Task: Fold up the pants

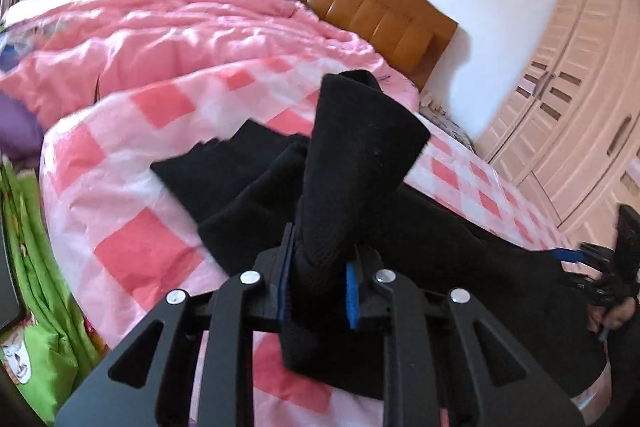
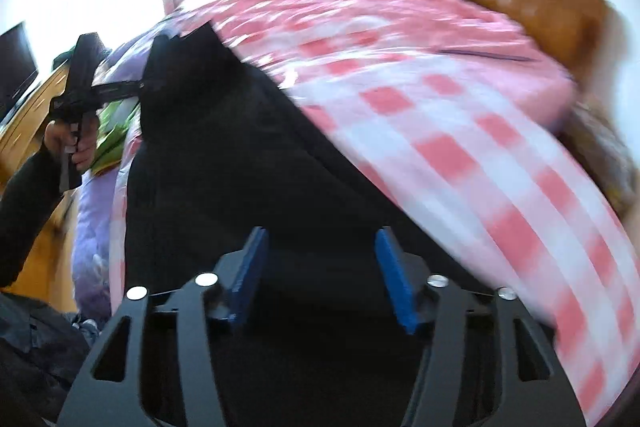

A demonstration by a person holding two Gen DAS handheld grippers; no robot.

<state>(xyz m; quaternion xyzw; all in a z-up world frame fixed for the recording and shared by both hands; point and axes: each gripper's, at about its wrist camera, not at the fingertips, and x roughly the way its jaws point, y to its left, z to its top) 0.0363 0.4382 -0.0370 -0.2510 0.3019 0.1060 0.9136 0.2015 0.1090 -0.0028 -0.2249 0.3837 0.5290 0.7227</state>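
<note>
We see the pants (image 1: pixel 248 171) lying on the bed cover (image 1: pixel 132 251) (headboard (image 1: pixel 360 3) far behind, wardrobe (image 1: pixel 568 99) right).

I see a pink-and-white checked sheet (image 1: pixel 144 255) spread across the bed, with a rumpled pink quilt (image 1: pixel 180 31) heaped along its far edge, against the brown headboard (image 1: pixel 360 3). A pale wardrobe (image 1: pixel 572 99) stands beyond the bed's right corner; green bedding (image 1: pixel 44 327) hangs off its left edge.

Your pants (image 1: pixel 360 155) are matt black knit cloth; beneath them, the checked sheet (image 1: pixel 132 187) looks glossy, beside a smooth wooden headboard (image 1: pixel 372 11).
</note>
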